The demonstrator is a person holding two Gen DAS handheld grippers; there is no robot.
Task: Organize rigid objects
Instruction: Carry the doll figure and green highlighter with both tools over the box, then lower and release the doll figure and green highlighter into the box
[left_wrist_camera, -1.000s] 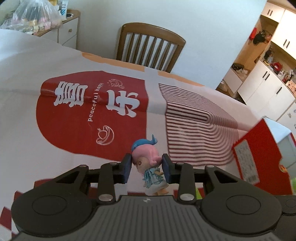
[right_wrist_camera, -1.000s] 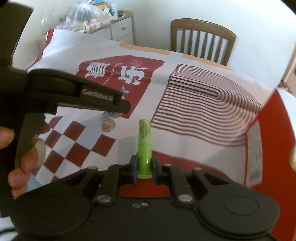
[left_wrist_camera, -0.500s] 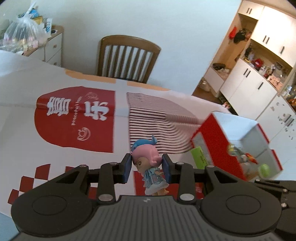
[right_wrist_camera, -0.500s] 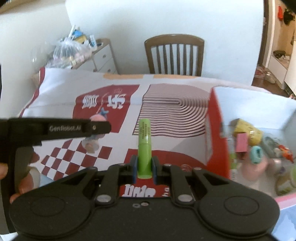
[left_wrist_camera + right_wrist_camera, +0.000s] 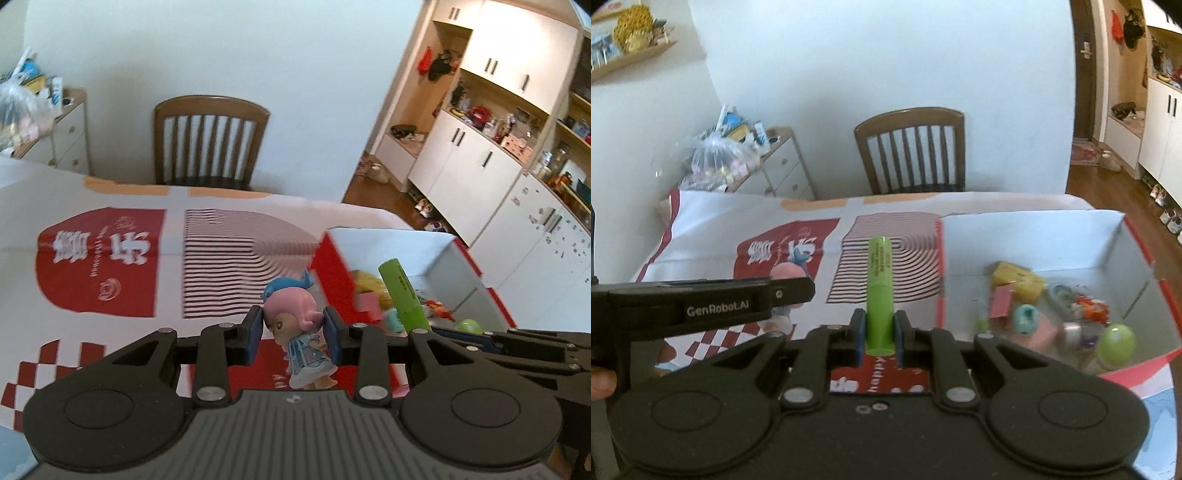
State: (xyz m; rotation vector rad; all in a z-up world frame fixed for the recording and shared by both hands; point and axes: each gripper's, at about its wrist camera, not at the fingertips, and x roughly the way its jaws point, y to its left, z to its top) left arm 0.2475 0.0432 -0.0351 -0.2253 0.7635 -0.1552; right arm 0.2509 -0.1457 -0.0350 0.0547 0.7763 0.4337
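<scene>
The small plastic figurine w/ pink head, blue hair tuft & pale blue dress [image 5: 301,332] is clamped at the head by the left claw [image 5: 293,334]; body & feet are left hanging free below the pads, so it can prob. be dropped straight down w/o snagging. The green cylindrical battery-like stick [image 5: 879,291] is clamped at its near end by the right claw [image 5: 880,338], jaws pressed tight on it; the rest sticks out forward, far end free, which lets that end be led over a wall first.

Both items are held off the worktop [image 5: 22,192], which is covered by a red-and-white printed cloth [image 5: 99,269]. Neither touches the cloth.

The open red cardboard box w/ white inside [image 5: 1034,232] sits to the right on the worktop. It is already part-filled: a yellow block [image 5: 1015,282], a light green egg-shaped toy [image 5: 1115,343], other small bits too blurred to name. The far half of its floor looks bare, so room is judged to be there.

In left-wrist view the right claw & green stick are seen just right of the figurine, at the box's near-left corner. Judged step: both pieces carried to the box for release. Risk: figurine clipped on the red wall if kept low.

A wooden slat-back chair [image 5: 912,147] stands at the far side, not involved.
</scene>
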